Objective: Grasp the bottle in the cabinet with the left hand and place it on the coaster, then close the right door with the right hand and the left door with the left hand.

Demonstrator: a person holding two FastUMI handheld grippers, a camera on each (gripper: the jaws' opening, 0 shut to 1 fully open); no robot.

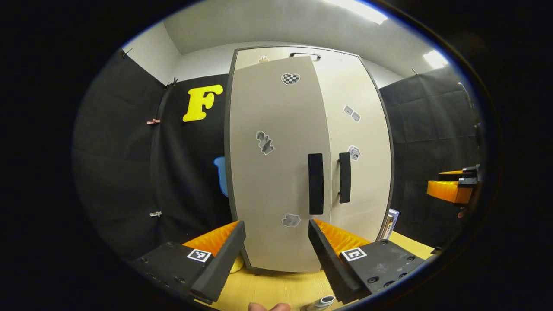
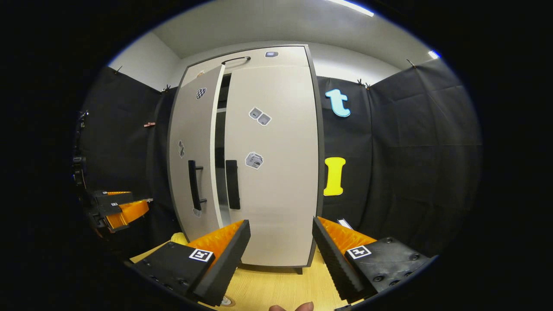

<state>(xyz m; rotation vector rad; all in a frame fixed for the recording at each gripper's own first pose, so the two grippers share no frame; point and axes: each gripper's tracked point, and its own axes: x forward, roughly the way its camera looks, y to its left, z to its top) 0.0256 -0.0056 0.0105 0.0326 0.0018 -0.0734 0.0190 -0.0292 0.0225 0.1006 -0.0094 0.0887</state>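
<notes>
A tall grey cabinet (image 1: 302, 164) stands on the wooden table. Its right door (image 2: 272, 164) lies flush with the frame. Its left door (image 2: 192, 160) is ajar, and a dark gap with a shelf edge shows between the two. Each door carries a black handle (image 1: 315, 183) (image 1: 344, 177). A silver bottle top (image 1: 322, 302) peeks in at the bottom edge, below my left gripper (image 1: 276, 255), which is open and empty facing the left door. My right gripper (image 2: 281, 255) is open and empty before the right door. I cannot make out the coaster.
The right gripper (image 1: 451, 188) hangs at the far right of the left gripper view. The left gripper (image 2: 119, 209) shows at the far left of the right gripper view. A yellow object (image 2: 177, 237) and a small box (image 1: 391, 222) flank the cabinet base. Fingertips (image 1: 270, 306) show below.
</notes>
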